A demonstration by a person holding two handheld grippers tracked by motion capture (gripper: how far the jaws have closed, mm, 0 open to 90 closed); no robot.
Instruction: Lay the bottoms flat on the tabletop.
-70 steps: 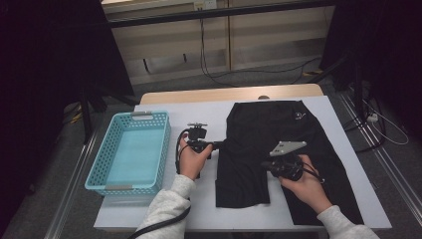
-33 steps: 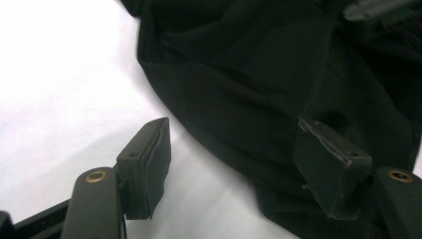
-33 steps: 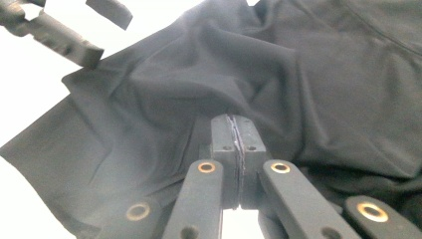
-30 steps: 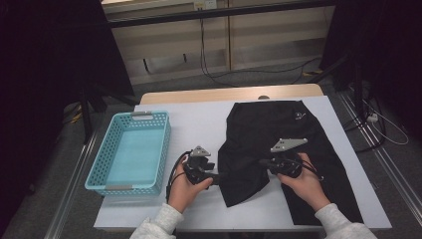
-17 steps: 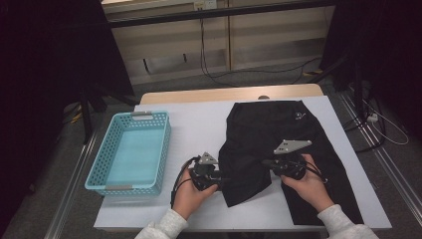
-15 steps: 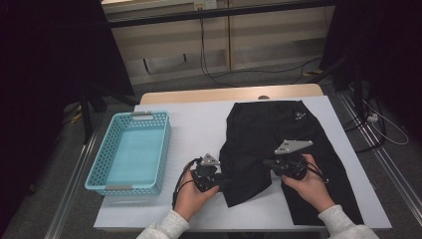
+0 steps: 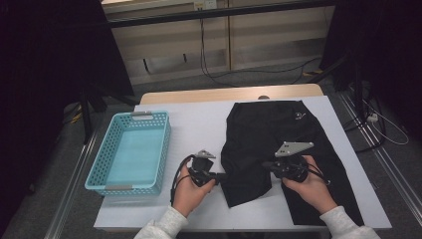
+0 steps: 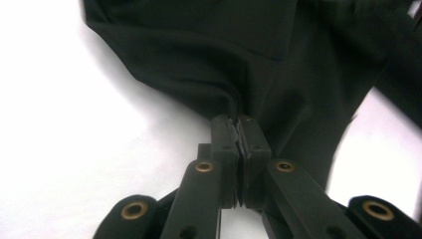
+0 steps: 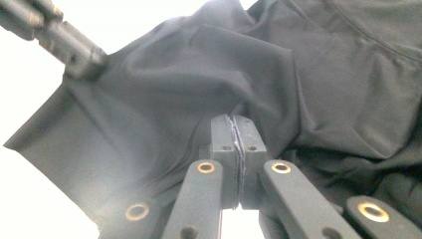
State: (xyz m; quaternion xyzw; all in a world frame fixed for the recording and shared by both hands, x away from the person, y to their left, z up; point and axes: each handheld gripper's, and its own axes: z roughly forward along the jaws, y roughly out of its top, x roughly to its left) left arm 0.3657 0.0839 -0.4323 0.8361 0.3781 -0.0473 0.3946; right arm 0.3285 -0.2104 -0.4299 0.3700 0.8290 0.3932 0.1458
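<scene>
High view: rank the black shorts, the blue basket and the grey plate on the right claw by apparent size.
1. black shorts
2. blue basket, clearly smaller
3. grey plate, smallest by far

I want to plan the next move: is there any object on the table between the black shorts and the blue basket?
Nothing visible stands in the way. Between the black shorts and the blue basket lies bare white table. The left tongs are shut on the shorts' left edge, the right tongs on a fold farther in.
</scene>
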